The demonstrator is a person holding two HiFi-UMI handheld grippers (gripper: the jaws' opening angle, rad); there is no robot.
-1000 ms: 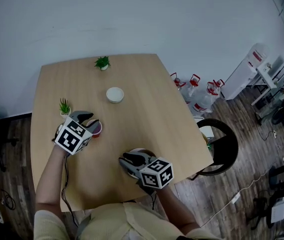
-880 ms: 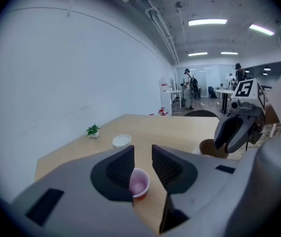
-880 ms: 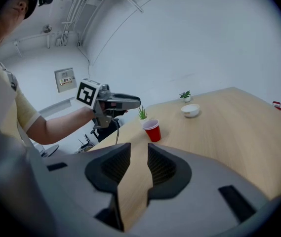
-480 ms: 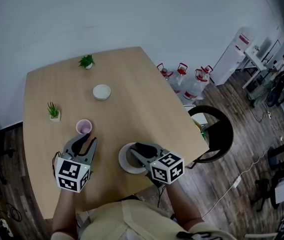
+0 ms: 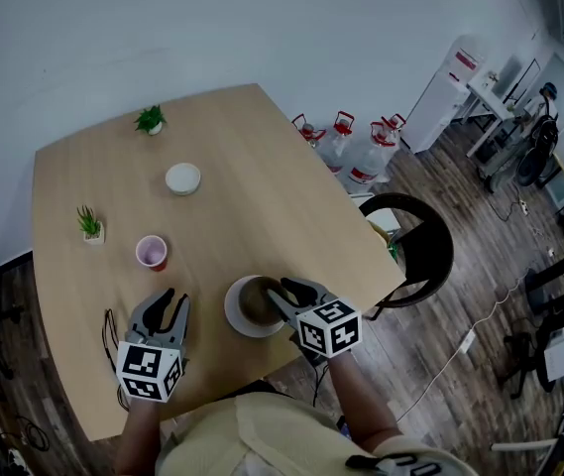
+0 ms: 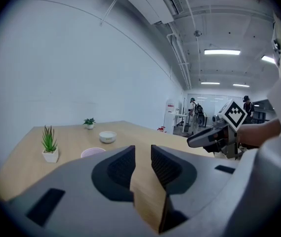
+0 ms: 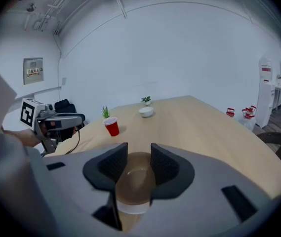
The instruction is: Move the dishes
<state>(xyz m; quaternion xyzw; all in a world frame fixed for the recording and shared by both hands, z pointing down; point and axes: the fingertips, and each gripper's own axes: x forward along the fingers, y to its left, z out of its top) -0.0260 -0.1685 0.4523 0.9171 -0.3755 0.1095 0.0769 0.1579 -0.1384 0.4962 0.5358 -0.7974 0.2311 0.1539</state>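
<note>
On the desk (image 5: 291, 196), the large bowl (image 5: 247, 305) sits at the near edge, the cup (image 5: 151, 252) lies farther in to its left, and a potted plant (image 5: 90, 224) stands beside the cup by the left edge. The small bowl (image 5: 182, 178) lies behind the cup toward the middle, and a second plant (image 5: 150, 119) stands by the far edge. A chair (image 5: 415, 256) stands off the right edge, water jugs (image 5: 366, 162) behind it.

The left gripper (image 5: 175, 298), jaws empty, has just been closing; the right gripper (image 5: 281, 290) has just been opening, seemingly gripping nothing.
</note>
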